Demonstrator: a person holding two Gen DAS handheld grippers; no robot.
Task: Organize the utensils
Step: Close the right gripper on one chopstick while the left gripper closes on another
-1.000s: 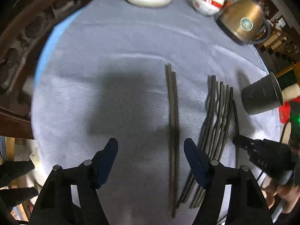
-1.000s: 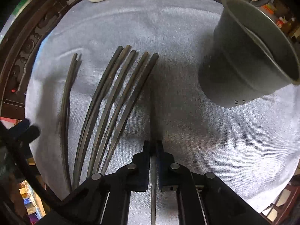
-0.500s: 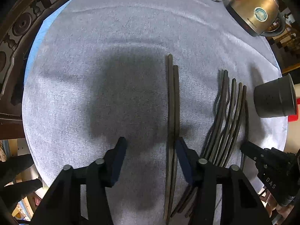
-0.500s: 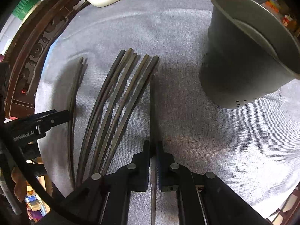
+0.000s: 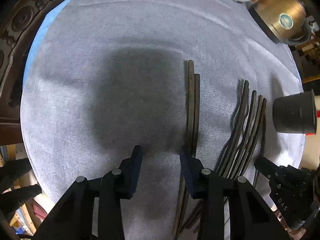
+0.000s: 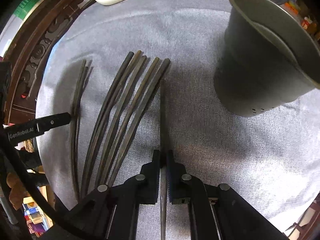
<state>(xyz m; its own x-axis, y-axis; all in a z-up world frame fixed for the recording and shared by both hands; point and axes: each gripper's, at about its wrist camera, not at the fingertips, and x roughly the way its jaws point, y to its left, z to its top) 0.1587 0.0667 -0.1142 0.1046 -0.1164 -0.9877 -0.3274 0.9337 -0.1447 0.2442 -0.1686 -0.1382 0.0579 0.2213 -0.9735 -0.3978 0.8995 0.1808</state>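
Two grippers were busy: right gripper (image 6: 164, 158) pinched one dark wooden chopstick (image 6: 163, 110), headed for the grey cup (image 6: 260, 60) I'd guess. Left gripper (image 5: 161, 156) was closing beside the loose pair (image 5: 192, 108), nothing between its jaws, so it needed centring.

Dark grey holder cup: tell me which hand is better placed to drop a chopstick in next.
Right. Its tool is already shut on a dark chopstick, beside the dark grey holder cup. The left tool is closing, nothing gripped.

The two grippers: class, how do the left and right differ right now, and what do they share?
The right gripper is shut on a single chopstick; the left gripper grips nothing, its jaws closing over bare cloth. The right's chopstick runs between its fingers; the left's nearest pair of chopsticks lies outside its fingers. Both are black and two-fingered.
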